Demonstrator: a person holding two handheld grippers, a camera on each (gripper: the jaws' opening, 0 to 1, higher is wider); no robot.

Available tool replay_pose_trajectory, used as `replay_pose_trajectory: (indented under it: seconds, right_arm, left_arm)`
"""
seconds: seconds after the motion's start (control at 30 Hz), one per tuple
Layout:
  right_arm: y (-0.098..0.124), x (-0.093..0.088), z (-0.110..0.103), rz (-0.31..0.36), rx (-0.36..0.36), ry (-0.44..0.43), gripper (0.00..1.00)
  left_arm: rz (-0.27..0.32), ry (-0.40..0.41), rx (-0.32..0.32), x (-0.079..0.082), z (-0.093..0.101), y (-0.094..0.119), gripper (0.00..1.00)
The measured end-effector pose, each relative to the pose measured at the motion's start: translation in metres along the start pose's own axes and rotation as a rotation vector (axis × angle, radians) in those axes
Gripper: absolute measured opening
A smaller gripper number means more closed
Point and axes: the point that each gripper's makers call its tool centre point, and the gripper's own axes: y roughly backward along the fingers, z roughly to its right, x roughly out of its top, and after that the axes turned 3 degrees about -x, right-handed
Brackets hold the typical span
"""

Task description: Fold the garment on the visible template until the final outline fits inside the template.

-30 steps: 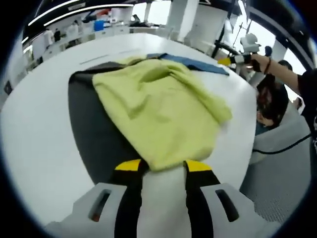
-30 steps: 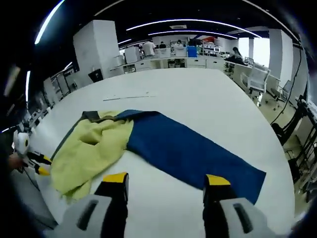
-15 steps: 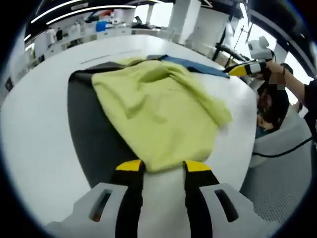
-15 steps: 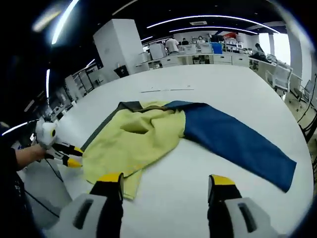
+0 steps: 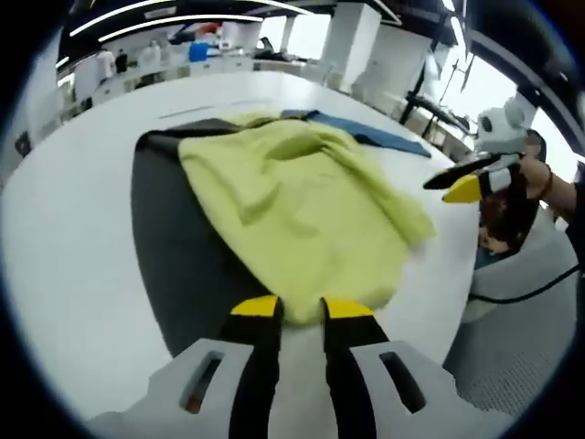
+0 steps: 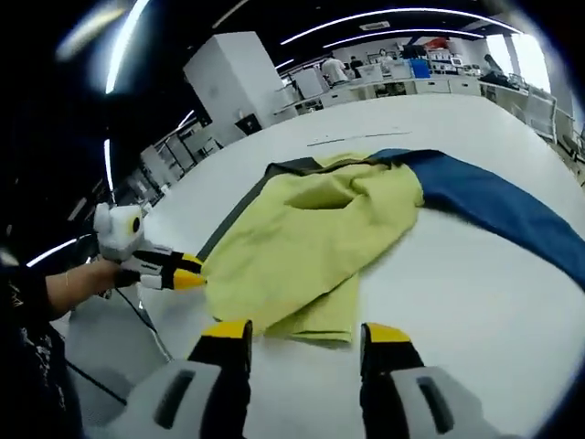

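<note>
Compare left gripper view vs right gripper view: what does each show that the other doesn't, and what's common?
Left gripper view: its own left gripper with jaws nearly closed at the near hem of the yellow garment, and most of the dark template.

Right gripper view: its own right gripper with jaws apart, just short of the garment's corner, plus the long run of the blue cloth.

Both: the garment, template, blue cloth, white table, and the opposite gripper.

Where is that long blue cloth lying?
The blue cloth stretches across the white table, its end tucked beside the yellow garment, in the right gripper view's right half.
</note>
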Motion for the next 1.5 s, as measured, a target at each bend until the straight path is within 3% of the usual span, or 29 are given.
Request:
replay_pose_trajectory:
  seconds: [0.1,0.3,0.5,0.6,0.97,1.17,1.33,1.5]
  right_arm:
    - [-0.008,-0.006,-0.009,-0.003,0.027,-0.054,0.32]
    - [-0.017,-0.006,-0.021,0.005,0.055,-0.080,0.18]
    - [-0.020,-0.005,-0.020,0.009,0.056,-0.071,0.00]
    - [-0.014,0.011,-0.016,0.076,0.043,-0.028,0.00]
    - [0.011,0.034,0.035,0.091,-0.140,0.103,0.00]
    - [0.022,0.035,0.061,0.073,-0.251,0.193,0.00]
    - [0.026,0.027,0.073,0.042,-0.312,0.242,0.00]
    - [0.025,0.020,0.074,0.021,-0.312,0.233,0.00]
  left_arm:
    - [0.008,0.002,0.013,0.001,-0.002,0.000,0.01]
    - [0.022,0.008,0.014,0.002,0.000,0.000,0.01]
    - [0.066,0.025,-0.011,0.014,0.003,0.003,0.00]
    - [0.071,0.032,-0.023,0.021,0.006,0.001,0.00]
    - [0.092,-0.013,-0.088,0.059,0.028,-0.026,0.00]
    - [0.103,-0.040,-0.095,0.075,0.032,-0.048,0.00]
    - [0.054,-0.138,-0.067,0.073,0.031,-0.066,0.00]
    - [0.014,-0.212,-0.045,0.065,0.028,-0.081,0.00]
